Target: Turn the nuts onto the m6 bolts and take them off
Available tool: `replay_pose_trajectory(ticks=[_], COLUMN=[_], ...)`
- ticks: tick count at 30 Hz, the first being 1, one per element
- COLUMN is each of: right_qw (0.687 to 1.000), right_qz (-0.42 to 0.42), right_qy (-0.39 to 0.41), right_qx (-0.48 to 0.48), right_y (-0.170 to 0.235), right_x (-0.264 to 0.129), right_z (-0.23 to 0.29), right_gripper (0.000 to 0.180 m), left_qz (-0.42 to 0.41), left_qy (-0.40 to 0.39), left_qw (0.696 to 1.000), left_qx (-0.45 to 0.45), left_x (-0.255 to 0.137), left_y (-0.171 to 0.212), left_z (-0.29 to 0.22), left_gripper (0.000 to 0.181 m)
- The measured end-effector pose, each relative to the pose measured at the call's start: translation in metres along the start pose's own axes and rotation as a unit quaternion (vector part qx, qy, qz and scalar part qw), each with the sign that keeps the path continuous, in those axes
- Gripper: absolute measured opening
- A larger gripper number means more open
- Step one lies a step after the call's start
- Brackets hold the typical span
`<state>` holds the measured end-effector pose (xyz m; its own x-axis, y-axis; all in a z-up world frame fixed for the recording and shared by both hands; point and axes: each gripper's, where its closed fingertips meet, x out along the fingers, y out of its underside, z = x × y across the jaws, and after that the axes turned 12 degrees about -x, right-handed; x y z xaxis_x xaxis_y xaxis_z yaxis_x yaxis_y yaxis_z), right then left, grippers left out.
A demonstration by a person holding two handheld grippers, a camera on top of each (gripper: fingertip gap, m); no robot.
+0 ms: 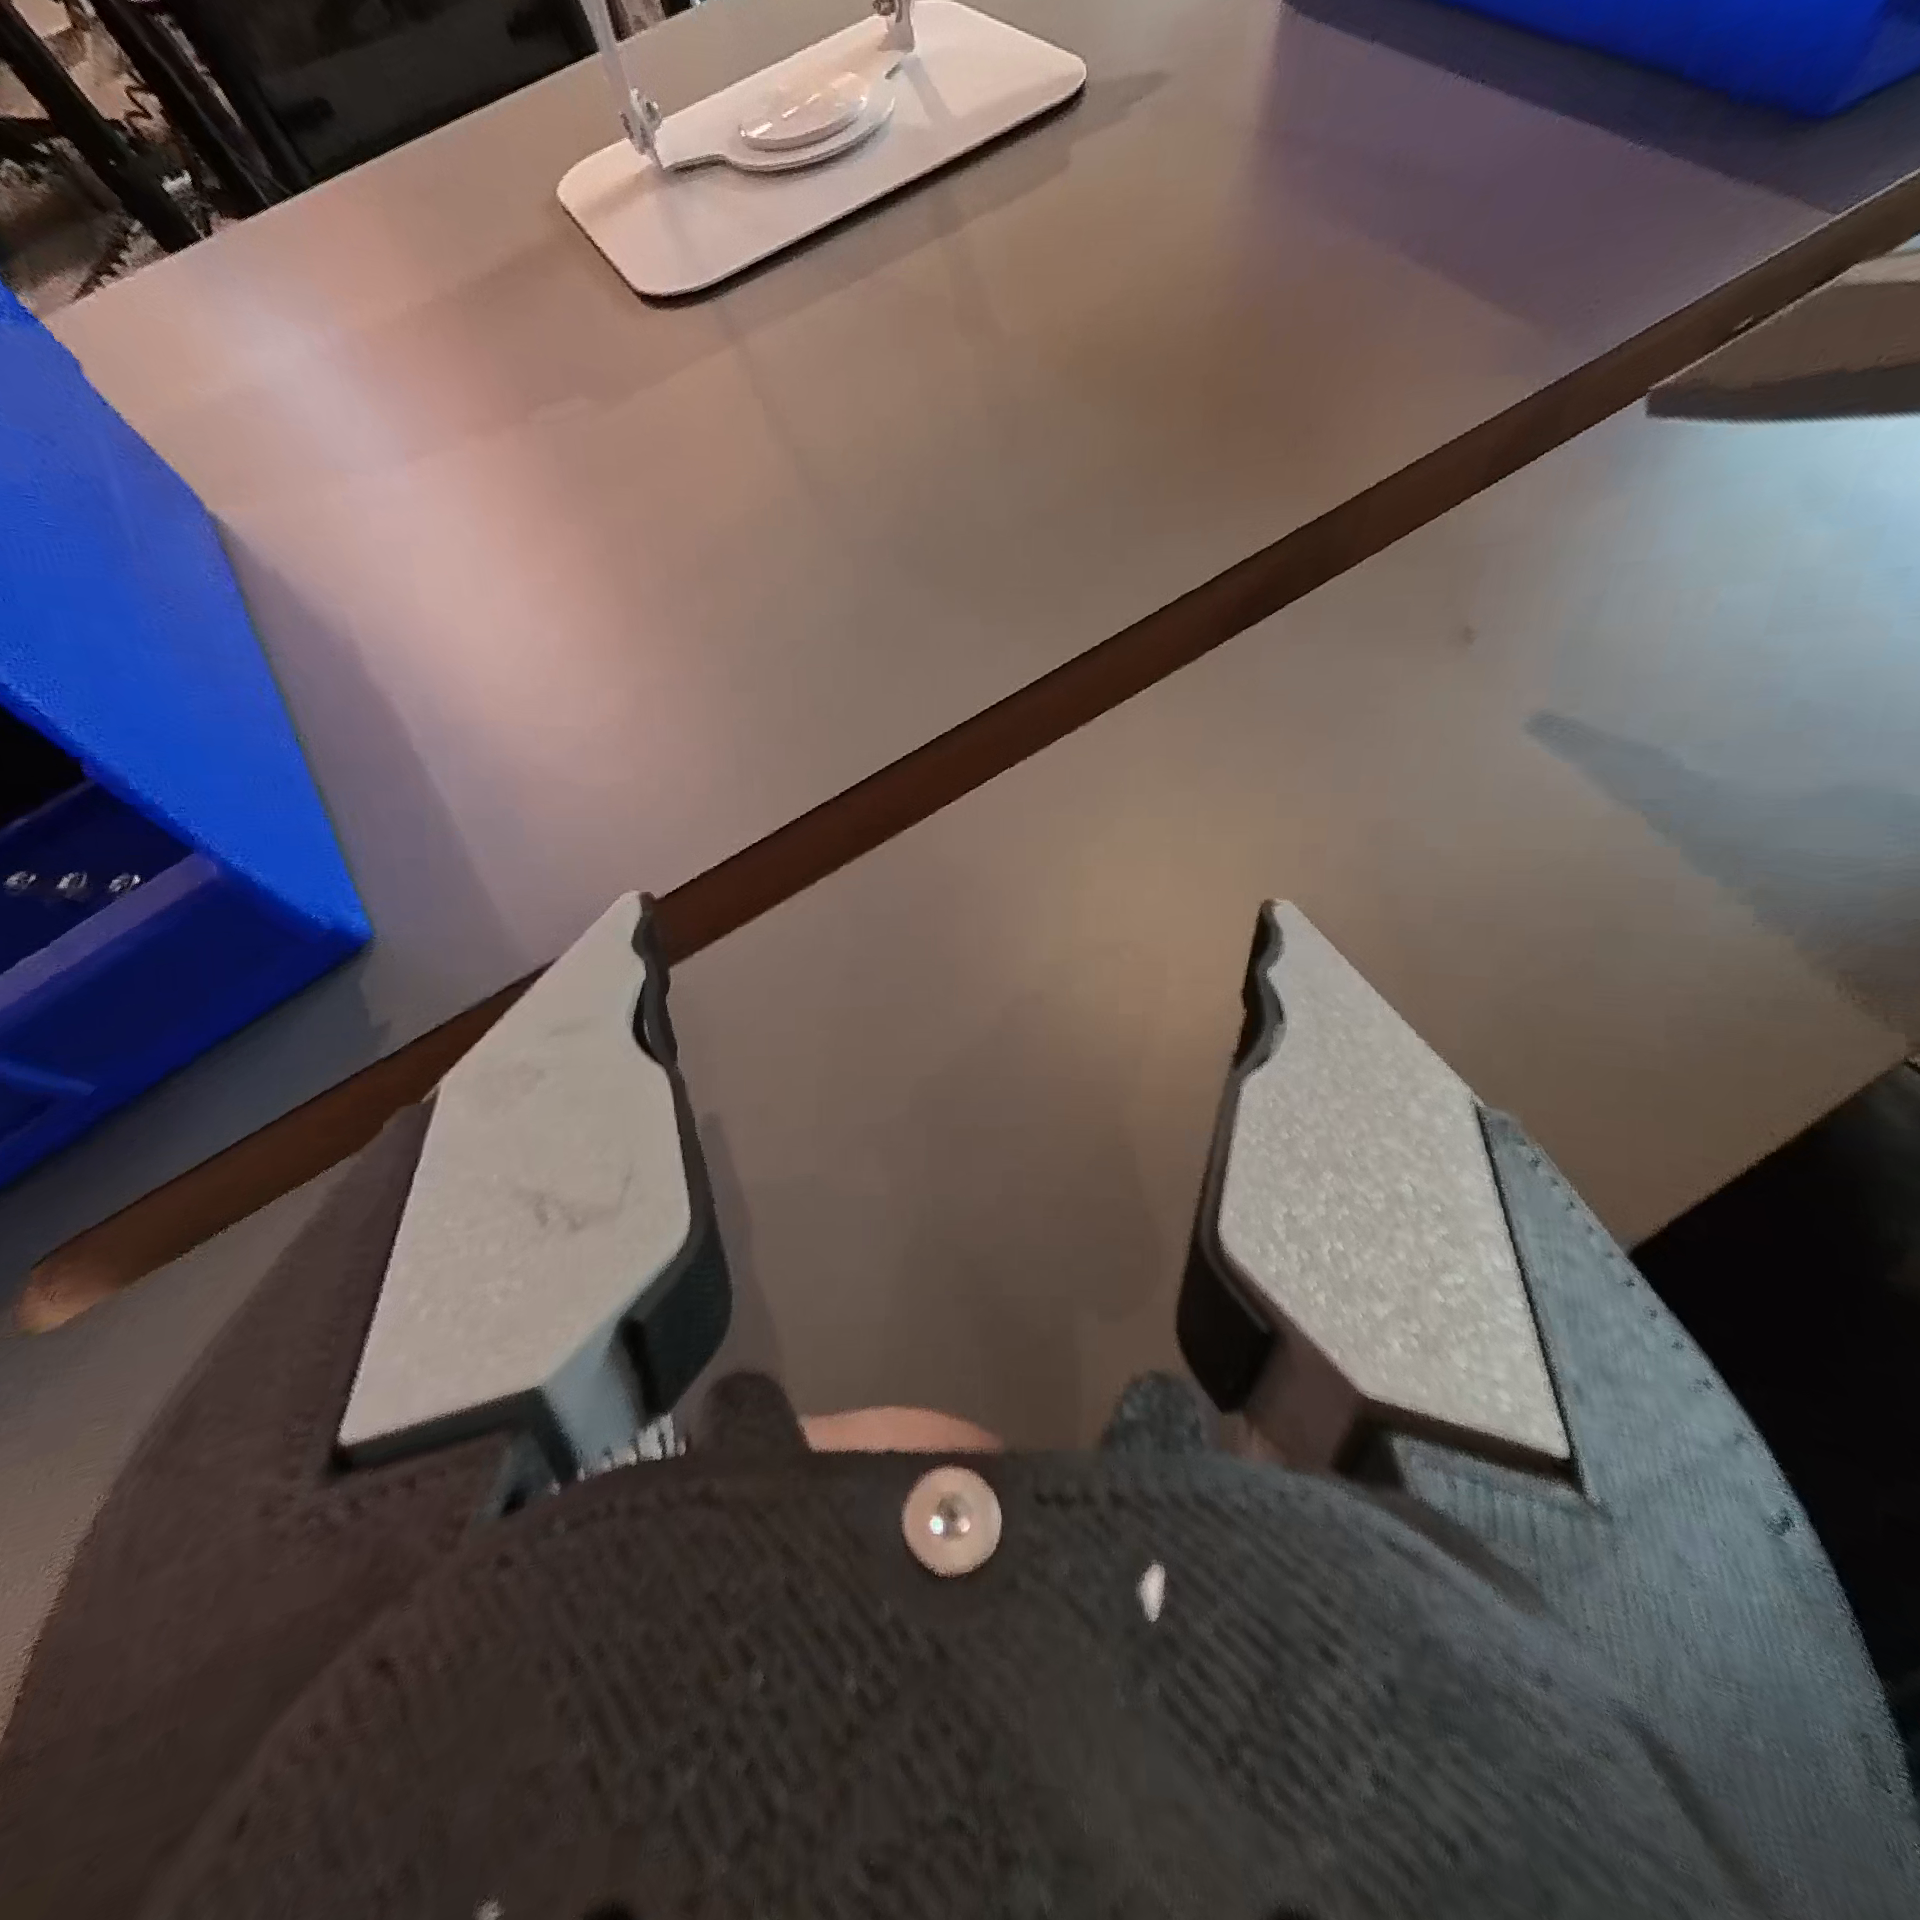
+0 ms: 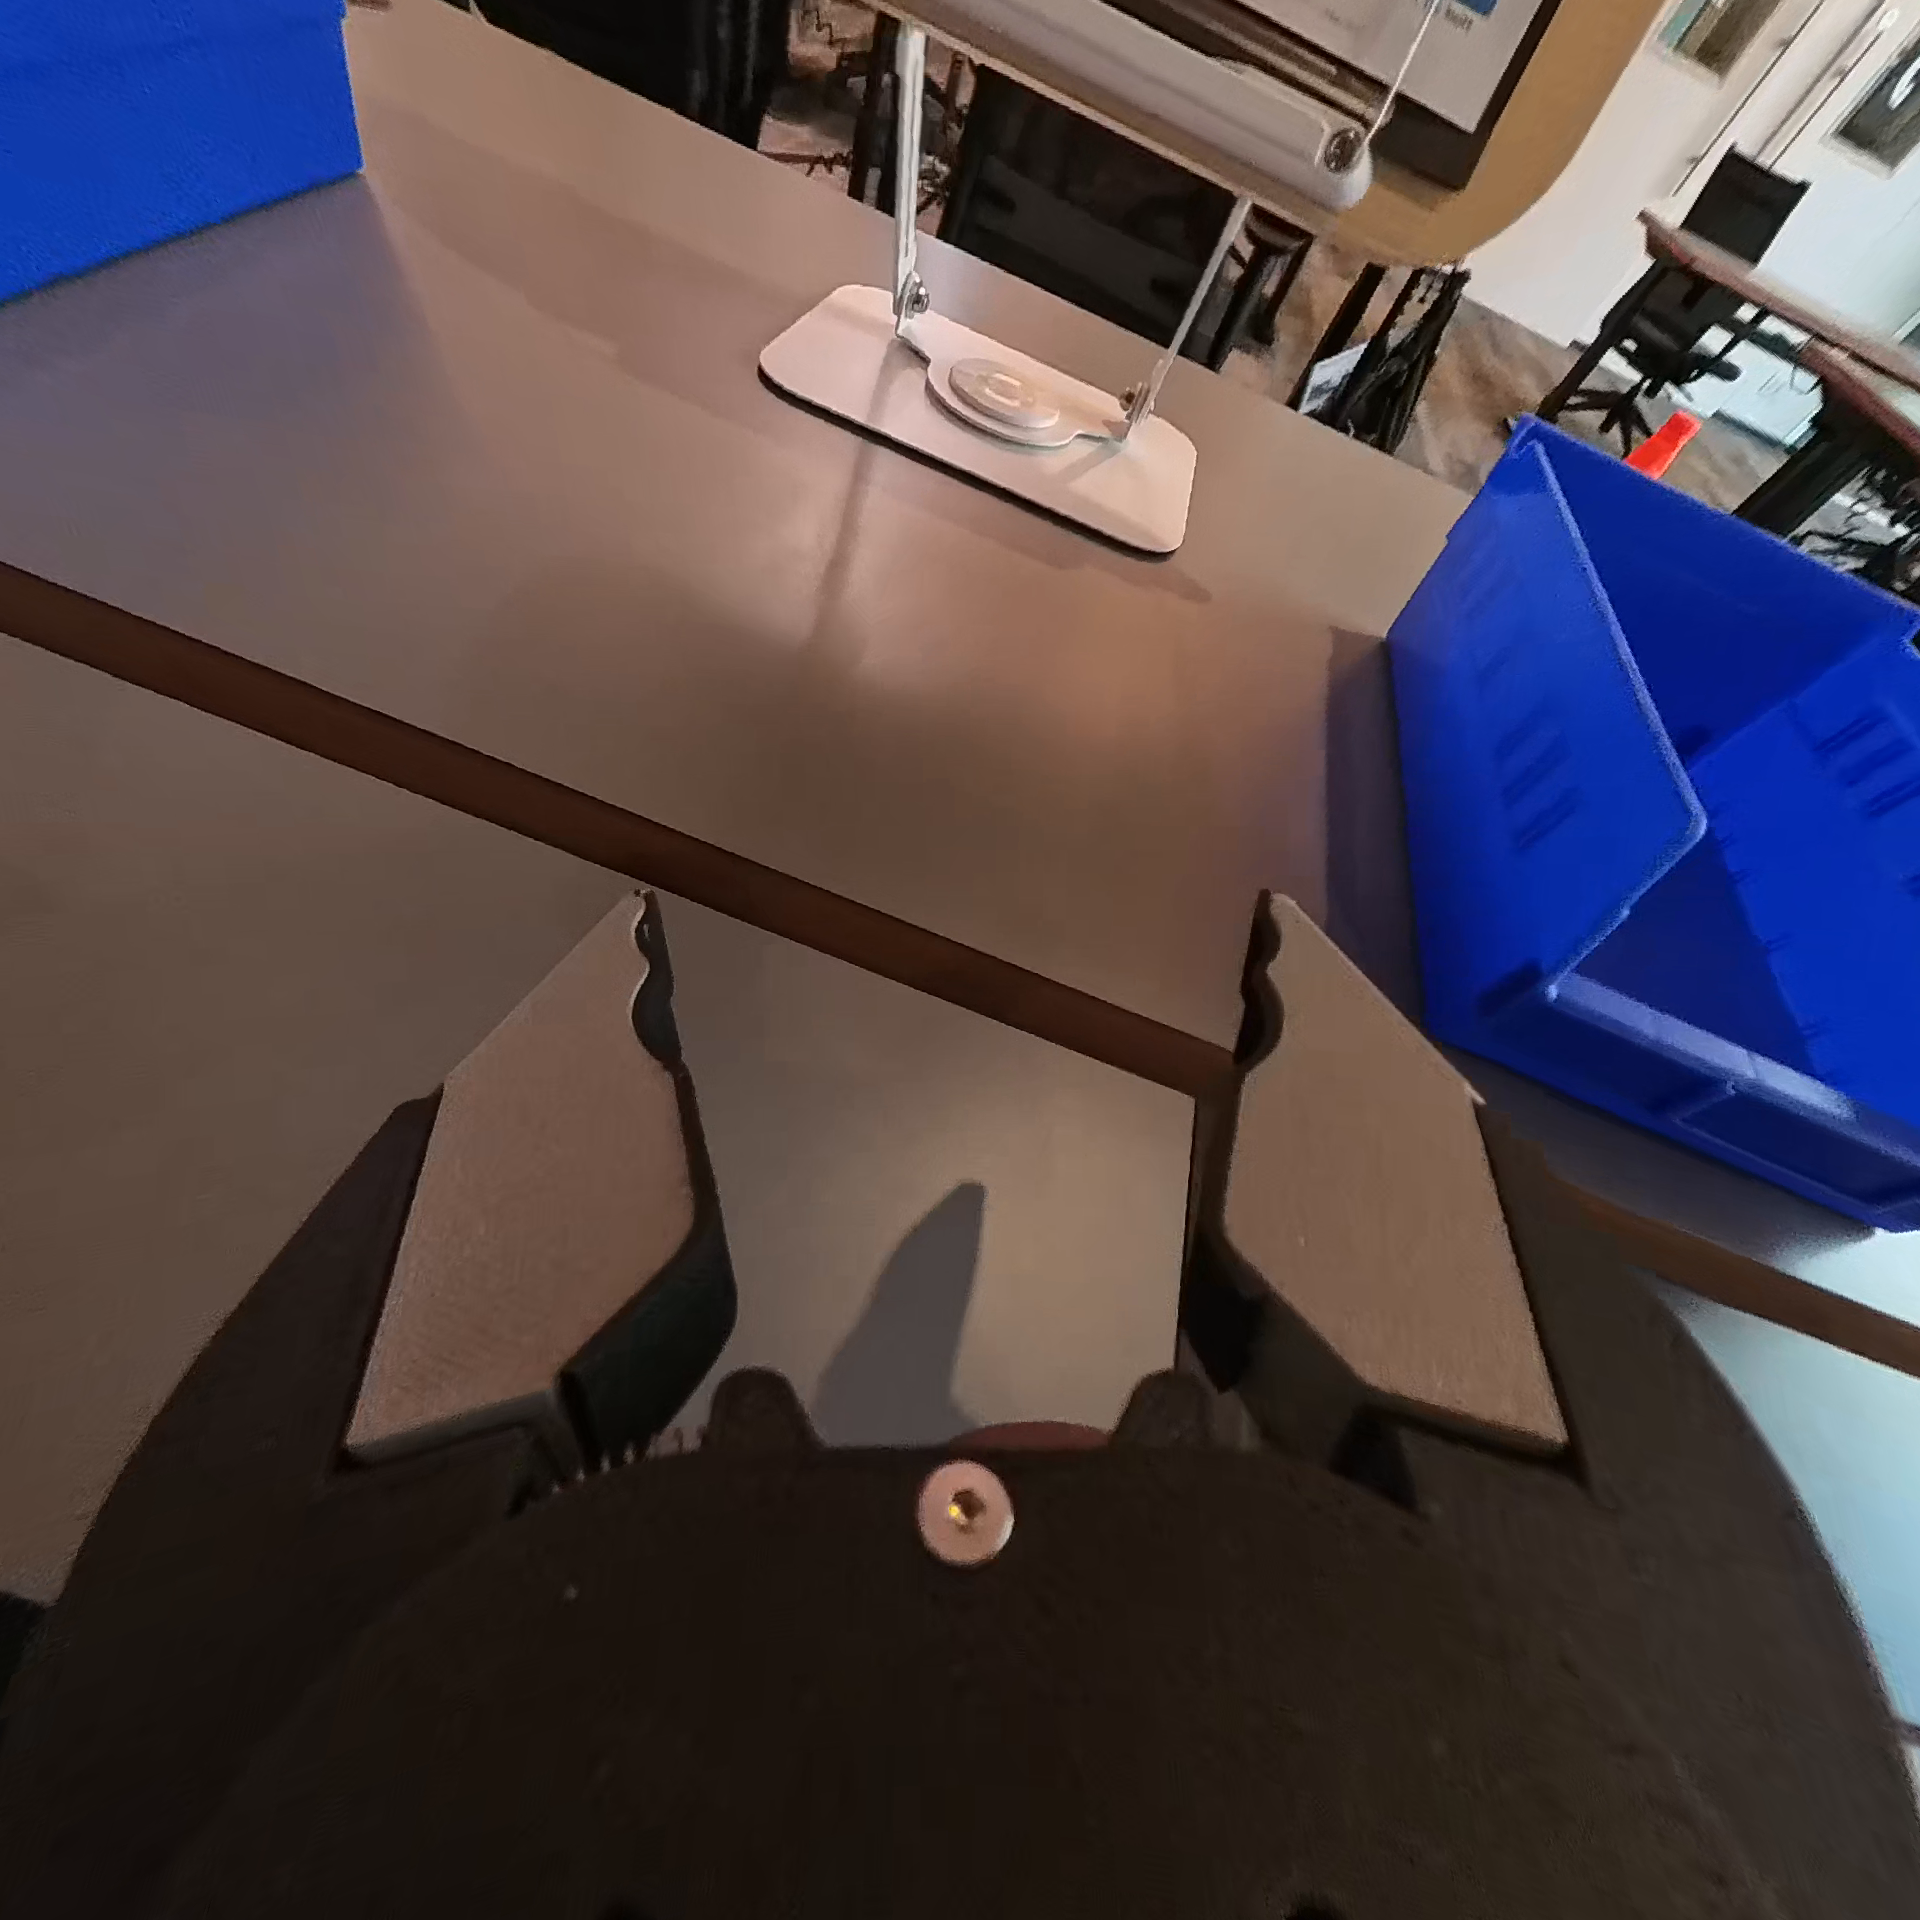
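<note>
Both the left hand-held gripper and right hand-held gripper gape empty over the grey-brown surface, a blue plastic bin at right of the right wrist view

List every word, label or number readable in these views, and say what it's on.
Framed panel at the far back: faint marks, too blurred to read.
Blue bin: no writing visible.
Metal stand base: no writing visible.

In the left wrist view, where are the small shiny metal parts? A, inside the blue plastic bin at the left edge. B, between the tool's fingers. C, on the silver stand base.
A: the small shiny metal parts lie inside the blue plastic bin.
</note>
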<state>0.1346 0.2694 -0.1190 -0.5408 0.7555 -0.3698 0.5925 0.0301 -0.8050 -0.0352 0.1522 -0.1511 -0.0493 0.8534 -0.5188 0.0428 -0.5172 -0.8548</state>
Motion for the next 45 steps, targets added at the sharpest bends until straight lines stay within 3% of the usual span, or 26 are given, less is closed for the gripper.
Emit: replay_pose_trajectory(ticks=[9, 17, 20, 24, 28, 33, 45], right_qw=[0.999, 0.999, 0.996, 0.993, 0.990, 0.991, 0.994], right_qz=[-0.018, -0.027, -0.028, -0.040, -0.049, -0.100, -0.087], right_qy=[-0.021, -0.046, -0.078, -0.104, -0.130, -0.092, -0.068], right_qx=[0.027, -0.007, -0.015, -0.036, -0.005, 0.007, 0.022], right_y=[-0.036, -0.072, -0.076, -0.078, -0.073, -0.094, -0.078], right_x=[0.039, 0.132, 0.170, 0.200, 0.201, 0.183, 0.181], right_z=[-0.020, -0.042, -0.039, -0.038, -0.036, -0.052, -0.059], right_gripper=[0.106, 0.107, 0.107, 0.107, 0.107, 0.106, 0.105], left_qz=[0.003, 0.017, 0.042, 0.044, 0.030, 0.001, -0.033], left_qy=[0.054, 0.076, 0.073, 0.077, 0.084, 0.090, 0.080], left_qw=[0.999, 0.997, 0.996, 0.996, 0.996, 0.996, 0.996], left_qx=[-0.006, -0.002, 0.021, 0.020, -0.008, -0.015, 0.001], left_x=[0.038, 0.120, 0.154, 0.170, 0.164, 0.153, 0.140], left_y=[-0.037, -0.092, -0.098, -0.105, -0.105, -0.118, -0.120], left_z=[-0.016, 0.001, 0.010, 0.020, 0.028, 0.027, 0.019], left_gripper=[0.107, 0.104, 0.104, 0.104, 0.101, 0.100, 0.099])
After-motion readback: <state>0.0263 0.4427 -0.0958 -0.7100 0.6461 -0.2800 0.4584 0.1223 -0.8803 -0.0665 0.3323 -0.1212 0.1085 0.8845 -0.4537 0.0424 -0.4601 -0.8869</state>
